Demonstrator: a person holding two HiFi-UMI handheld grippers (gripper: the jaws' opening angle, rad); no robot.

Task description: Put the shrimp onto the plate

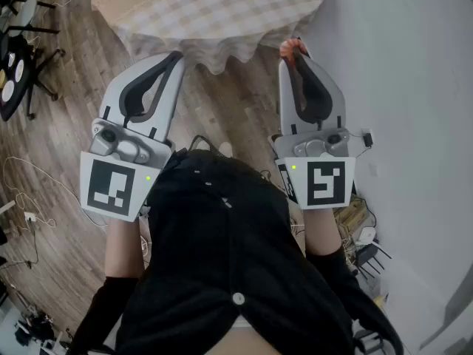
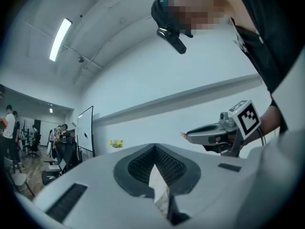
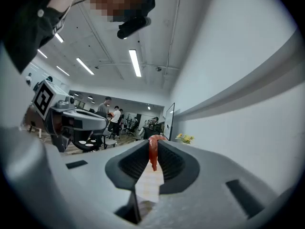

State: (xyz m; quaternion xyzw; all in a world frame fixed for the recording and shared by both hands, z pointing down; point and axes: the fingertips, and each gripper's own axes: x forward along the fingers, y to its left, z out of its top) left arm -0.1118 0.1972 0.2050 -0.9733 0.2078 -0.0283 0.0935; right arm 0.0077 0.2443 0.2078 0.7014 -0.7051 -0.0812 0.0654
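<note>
**A:** What's the setting?

**B:** A wooden floor (image 1: pixel 59 124), a white wall (image 1: pixel 414 87) on the right, and a round table (image 1: pixel 214 13) with a checked cloth at the top of the head view. More people stand far off in the room, seen from the gripper views.

**A:** How far along is the job?

**B:** I'd say about halfway. The shrimp (image 1: pixel 290 48) is picked up, pinched at the very tips of the right gripper (image 1: pixel 293 58), and held in the air just short of the table's edge. It isn't on any plate. What's left is to carry it over, set it down and let go.

**A:** Where is the plate?

**B:** I can't pick it out. The stretch of cloth in view looks bare, so the plate may lie further along the table.

**A:** And the left gripper (image 1: pixel 175 56)?

**B:** Its jaws are pressed together with nothing between them. It is held up beside the other one, well apart from the shrimp.

**A:** How does the shrimp look?

**B:** Small and orange-red. In the right gripper view the shrimp (image 3: pixel 152 151) is a narrow curved strip, its top poking above the jaw tips and its lower end hanging down between the dark pads. It looks thin and slippery, so the grip seems slight; that's my guess.
</note>
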